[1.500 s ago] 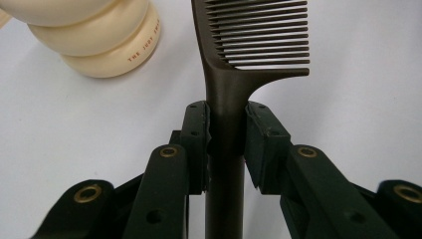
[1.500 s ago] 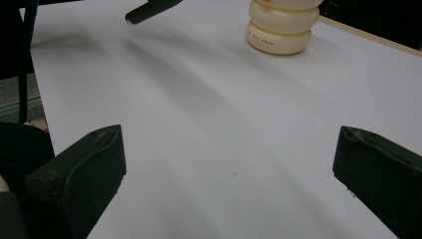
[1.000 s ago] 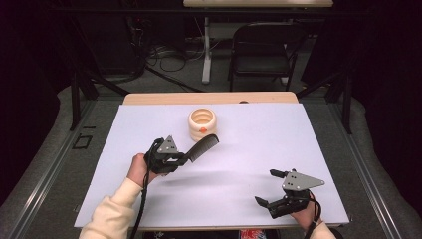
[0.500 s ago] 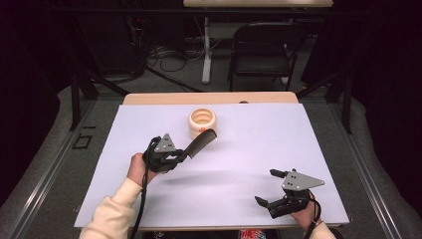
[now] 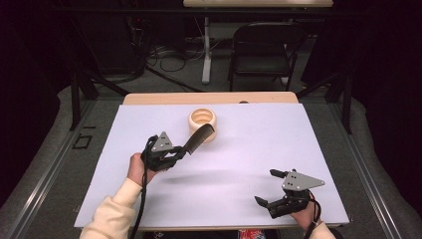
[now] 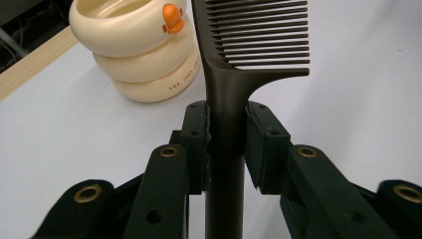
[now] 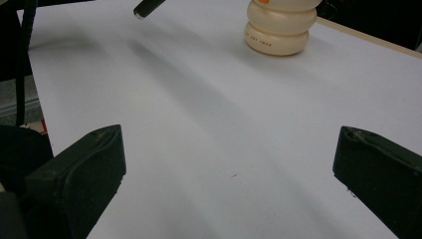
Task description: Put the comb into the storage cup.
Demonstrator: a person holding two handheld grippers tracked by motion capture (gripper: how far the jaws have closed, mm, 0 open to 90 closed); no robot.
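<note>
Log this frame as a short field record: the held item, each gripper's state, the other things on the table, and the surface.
held item: dark comb, clamped by its handle, teeth end pointing toward the cup
left gripper: shut on the comb, held above the table
right gripper: open, nothing between its fingers, low at the near right of the table
cup: cream, ribbed, upright, with an orange mark at the rim, at the far middle of the table
comb and cup: comb tip overlaps the cup in the high view; contact cannot be told
table: white sheet over a wooden top

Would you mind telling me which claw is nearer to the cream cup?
Left. The left claw holds a comb right beside the cup; the right claw sits open at the near edge.
</note>
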